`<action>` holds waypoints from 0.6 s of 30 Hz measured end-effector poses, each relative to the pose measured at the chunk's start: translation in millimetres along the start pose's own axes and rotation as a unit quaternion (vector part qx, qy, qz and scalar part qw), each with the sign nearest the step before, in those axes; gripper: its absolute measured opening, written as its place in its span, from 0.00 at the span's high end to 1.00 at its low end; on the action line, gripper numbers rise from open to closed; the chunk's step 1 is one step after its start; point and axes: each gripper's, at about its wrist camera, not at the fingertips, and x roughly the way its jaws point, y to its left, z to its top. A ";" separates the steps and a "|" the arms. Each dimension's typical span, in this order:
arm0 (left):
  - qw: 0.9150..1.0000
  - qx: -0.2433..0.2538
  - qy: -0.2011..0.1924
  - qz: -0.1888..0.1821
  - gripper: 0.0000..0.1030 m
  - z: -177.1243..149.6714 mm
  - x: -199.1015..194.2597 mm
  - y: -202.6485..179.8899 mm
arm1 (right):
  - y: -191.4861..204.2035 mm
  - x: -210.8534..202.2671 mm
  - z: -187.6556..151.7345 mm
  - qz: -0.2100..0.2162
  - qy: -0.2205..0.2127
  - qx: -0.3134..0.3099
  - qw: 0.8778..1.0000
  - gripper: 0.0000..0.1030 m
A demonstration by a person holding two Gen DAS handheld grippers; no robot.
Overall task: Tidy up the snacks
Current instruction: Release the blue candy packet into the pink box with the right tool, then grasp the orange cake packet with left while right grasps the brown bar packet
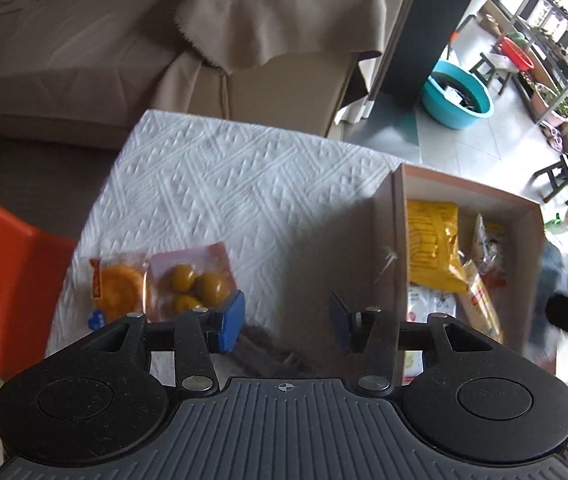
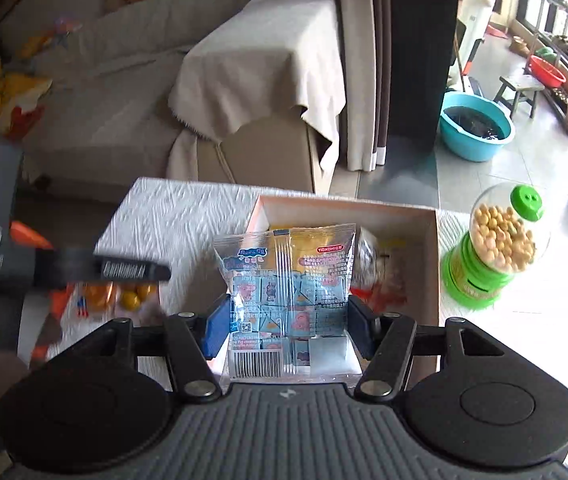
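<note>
My right gripper (image 2: 289, 328) is shut on a clear bag of small blue-wrapped candies (image 2: 284, 280), held upright over the near side of an open cardboard box (image 2: 344, 202). The box (image 1: 398, 220) holds a yellow snack bag (image 1: 432, 240) and other packets. My left gripper (image 1: 286, 320) hangs open and empty over the white tablecloth (image 1: 224, 184). Left of its blue pad lie a pink pack of yellow round snacks (image 1: 192, 280) and an orange cake pack (image 1: 118, 280), side by side near the table's left edge.
A green dispenser of yellow balls (image 2: 496, 248) stands right of the box. An orange chair (image 1: 0, 272) is at the table's left. A covered sofa (image 1: 84, 52) lies behind the table, and a teal basin (image 2: 476, 126) sits on the tiled floor.
</note>
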 end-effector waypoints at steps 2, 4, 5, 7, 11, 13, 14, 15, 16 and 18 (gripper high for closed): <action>1.000 -0.010 0.012 -0.005 0.50 -8.4 7.5 19.3 | -2.2 13.5 12.2 -0.019 0.006 0.015 1.000 0.37; 0.999 -0.023 0.025 -0.012 0.50 -16.4 13.5 37.2 | -1.3 21.2 12.1 -0.033 0.013 0.026 0.999 0.37; 0.999 -0.031 0.031 -0.020 0.50 -21.0 15.9 47.9 | 0.3 22.7 6.3 -0.033 0.017 0.028 0.999 0.37; 0.998 -0.041 0.041 -0.034 0.51 -26.6 20.0 65.5 | 9.3 24.7 -11.8 -0.041 0.034 0.021 0.998 0.37; 0.993 -0.078 0.063 -0.066 0.51 -26.9 26.2 96.3 | 31.6 30.5 -61.8 -0.037 0.086 0.001 0.996 0.37; 0.992 -0.102 0.043 -0.065 0.51 -23.5 24.2 113.7 | 45.7 38.4 -86.0 -0.030 0.116 0.002 0.993 0.37; 0.992 -0.109 0.029 -0.061 0.51 -20.1 22.2 121.4 | 52.7 42.8 -98.4 -0.028 0.132 0.003 0.991 0.37; 0.992 -0.115 0.016 -0.055 0.51 -15.6 21.2 129.4 | 59.3 47.0 -107.9 -0.024 0.143 0.006 0.989 0.37; 0.992 -0.119 0.005 -0.050 0.51 -9.9 21.2 137.2 | 65.9 50.0 -115.5 -0.020 0.148 0.008 0.989 0.37; 0.993 -0.109 -0.009 -0.044 0.51 6.1 26.3 148.5 | 79.9 54.8 -126.2 -0.012 0.150 0.006 0.989 0.37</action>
